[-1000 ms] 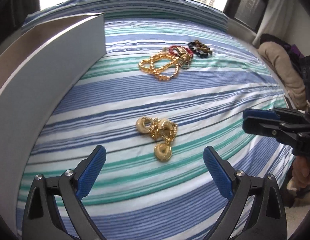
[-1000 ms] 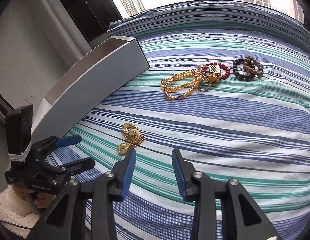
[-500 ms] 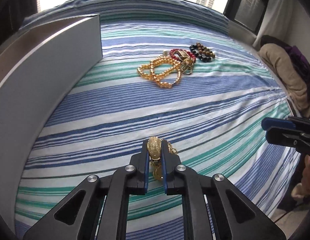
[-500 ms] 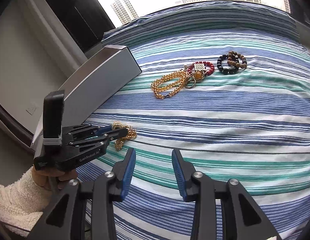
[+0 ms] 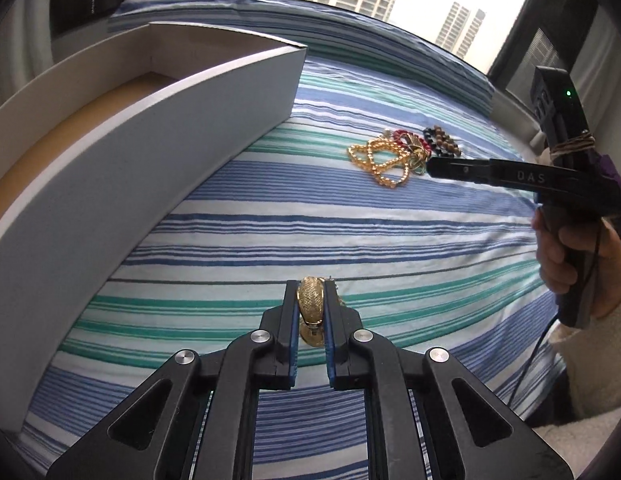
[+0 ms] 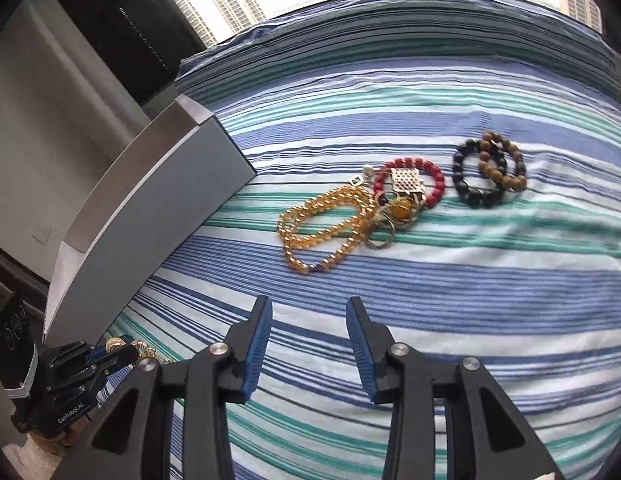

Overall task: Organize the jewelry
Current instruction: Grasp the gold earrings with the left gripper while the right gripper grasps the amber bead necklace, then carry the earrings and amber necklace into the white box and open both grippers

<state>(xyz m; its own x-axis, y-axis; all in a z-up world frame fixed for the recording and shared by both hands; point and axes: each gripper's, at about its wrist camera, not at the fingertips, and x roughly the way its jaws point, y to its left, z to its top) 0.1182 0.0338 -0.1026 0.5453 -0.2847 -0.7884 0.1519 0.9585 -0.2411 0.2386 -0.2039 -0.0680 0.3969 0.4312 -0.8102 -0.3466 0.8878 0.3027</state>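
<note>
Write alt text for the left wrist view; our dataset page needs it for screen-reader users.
The left gripper is shut on a gold mesh earring above a striped bedsheet. An open grey box sits at left; beaded jewelry lies farther off, with the right gripper reaching toward it.

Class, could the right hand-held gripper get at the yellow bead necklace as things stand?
Probably yes. The right hand-held gripper is open and empty, the yellow bead necklace lies straight ahead on the striped bedspread, with nothing between them.
</note>
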